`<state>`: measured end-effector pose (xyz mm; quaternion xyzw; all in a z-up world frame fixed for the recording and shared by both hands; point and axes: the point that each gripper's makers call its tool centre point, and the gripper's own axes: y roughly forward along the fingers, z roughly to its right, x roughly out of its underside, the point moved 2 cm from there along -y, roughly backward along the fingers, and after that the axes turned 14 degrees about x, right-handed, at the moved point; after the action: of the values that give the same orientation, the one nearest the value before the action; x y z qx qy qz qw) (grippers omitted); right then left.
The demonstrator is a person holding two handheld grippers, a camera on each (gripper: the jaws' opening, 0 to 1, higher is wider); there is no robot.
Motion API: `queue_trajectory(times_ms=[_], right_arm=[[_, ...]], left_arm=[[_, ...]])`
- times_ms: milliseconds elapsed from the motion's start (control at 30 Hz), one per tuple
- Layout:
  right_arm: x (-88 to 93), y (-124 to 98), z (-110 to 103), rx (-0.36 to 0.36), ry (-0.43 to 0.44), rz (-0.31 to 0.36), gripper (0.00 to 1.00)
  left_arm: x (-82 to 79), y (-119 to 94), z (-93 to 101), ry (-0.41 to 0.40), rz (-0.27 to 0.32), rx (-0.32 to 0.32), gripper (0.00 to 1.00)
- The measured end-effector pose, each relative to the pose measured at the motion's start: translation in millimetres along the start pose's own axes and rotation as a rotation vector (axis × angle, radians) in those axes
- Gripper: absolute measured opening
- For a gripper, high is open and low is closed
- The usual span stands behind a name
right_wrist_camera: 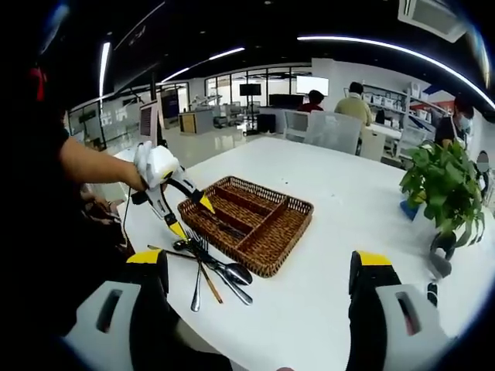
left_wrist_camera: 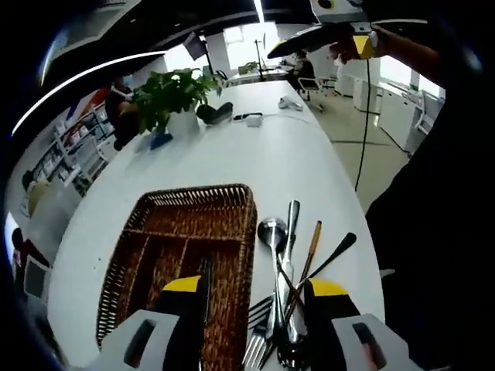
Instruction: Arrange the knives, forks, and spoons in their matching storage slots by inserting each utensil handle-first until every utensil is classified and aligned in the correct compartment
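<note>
1. In the left gripper view, I had the left gripper [left_wrist_camera: 255, 297] with its jaws wide apart and holding nothing, low at the frame's bottom, over the wicker tray [left_wrist_camera: 166, 232] edge and the pile of utensils [left_wrist_camera: 290, 290].
2. In the right gripper view, my right gripper [right_wrist_camera: 259, 270] was wide apart too and held nothing.
3. The utensils lay just beside the tray on the white table [right_wrist_camera: 340, 209].

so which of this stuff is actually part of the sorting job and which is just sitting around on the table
Part of the job:
- wicker tray with its slots
- pile of forks, spoons and knives beside the tray
- left gripper, open over the pile
- right gripper, open, held back

Just lying about:
- potted plant
- small dark items near the plant
- office desks and chairs beyond the table
</note>
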<state>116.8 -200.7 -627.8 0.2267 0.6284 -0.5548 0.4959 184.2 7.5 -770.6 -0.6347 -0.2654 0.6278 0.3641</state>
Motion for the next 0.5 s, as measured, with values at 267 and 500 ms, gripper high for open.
queue_trajectory(times_ms=[267,500], right_arm=[[3.2,0.5,0.7,0.003,0.009,-0.006,0.99],[4.1,0.5,3.1,0.007,0.004,-0.012,0.99]], left_arm=[[2.2,24.7,0.5,0.004,-0.03,0.051,0.42],[2.3,41.7,-13.8,-0.062,0.005,0.063,0.22]])
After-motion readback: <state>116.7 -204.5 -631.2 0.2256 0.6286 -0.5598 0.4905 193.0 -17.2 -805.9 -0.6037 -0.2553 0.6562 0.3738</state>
